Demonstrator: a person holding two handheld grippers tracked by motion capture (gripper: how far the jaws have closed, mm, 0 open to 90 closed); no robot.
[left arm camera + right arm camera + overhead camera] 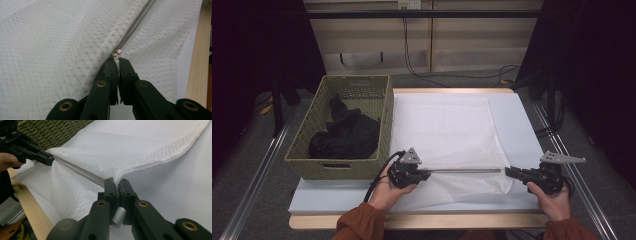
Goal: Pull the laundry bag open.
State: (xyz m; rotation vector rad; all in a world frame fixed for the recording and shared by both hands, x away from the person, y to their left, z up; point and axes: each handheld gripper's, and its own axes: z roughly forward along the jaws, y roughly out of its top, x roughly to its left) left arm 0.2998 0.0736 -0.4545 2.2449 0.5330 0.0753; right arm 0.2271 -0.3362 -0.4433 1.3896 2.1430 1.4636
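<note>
Low in the frame, the mesh laundry bag (pixel 447 135) lies on the bench (pixel 522 125). The left gripper (pixel 117 60) has its fingers clamped on the zipper pull (pixel 116 53); the right gripper (pixel 115 182) pinches the bag's zipper end. Zipping looks in hand; next calls for a steady pull along the taut zipper (pixel 467 170).

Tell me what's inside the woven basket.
The woven basket holds a crumpled pile of black cloth, heaped toward its near end. Some bare basket floor shows behind it. Anything beneath the cloth is covered, so I cannot tell.
</note>
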